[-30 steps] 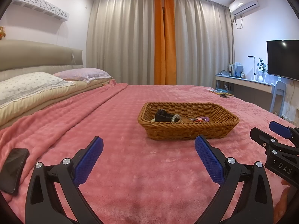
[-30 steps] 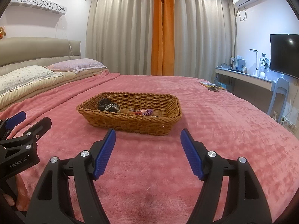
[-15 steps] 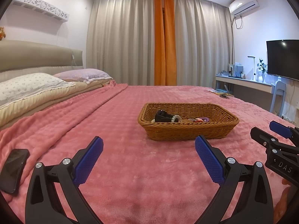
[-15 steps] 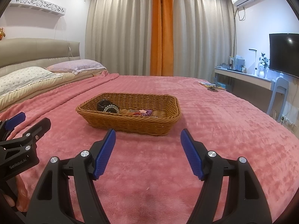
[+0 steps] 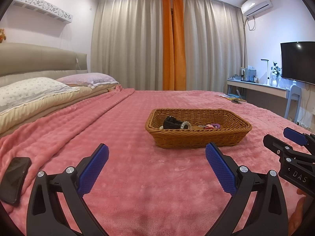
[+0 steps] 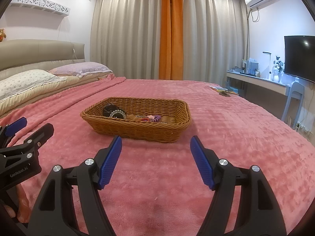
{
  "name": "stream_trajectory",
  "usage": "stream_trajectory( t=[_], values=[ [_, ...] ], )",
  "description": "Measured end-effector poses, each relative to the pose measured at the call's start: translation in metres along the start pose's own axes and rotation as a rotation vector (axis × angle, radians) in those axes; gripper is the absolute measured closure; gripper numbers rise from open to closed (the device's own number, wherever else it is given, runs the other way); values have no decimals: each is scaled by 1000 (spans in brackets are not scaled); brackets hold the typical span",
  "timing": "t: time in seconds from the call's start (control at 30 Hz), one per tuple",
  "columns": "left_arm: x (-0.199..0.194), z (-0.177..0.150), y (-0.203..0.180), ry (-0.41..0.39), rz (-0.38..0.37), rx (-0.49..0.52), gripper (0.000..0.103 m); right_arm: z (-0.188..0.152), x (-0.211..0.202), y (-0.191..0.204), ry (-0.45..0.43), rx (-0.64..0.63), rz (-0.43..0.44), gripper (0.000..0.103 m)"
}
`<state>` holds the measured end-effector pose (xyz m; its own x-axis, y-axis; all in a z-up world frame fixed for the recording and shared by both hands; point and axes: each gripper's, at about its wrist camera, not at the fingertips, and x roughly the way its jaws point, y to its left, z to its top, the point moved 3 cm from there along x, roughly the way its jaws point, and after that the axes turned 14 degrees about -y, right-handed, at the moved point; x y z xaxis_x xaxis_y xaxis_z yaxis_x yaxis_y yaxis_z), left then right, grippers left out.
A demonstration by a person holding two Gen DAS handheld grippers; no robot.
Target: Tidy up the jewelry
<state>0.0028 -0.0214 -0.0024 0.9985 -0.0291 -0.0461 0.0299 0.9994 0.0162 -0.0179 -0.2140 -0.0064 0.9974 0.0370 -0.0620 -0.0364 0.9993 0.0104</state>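
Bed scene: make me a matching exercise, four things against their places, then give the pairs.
Things:
1. wicker basket
2. phone
3. purple coil hair tie
4. floral pillow

Places:
A. inside the basket
B. at the head of the bed
C. middle of the pink blanket
D. on the blanket's near left edge, left of the left gripper

Pairs: 1-C, 2-D, 3-A, 4-B
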Motion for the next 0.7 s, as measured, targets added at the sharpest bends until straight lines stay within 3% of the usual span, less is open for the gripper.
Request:
stream_trajectory(
  t=[0.7],
  values=[
    [1,1,4,8,-3,-26,7,0,1,-1,3,2,6,35]
  ],
)
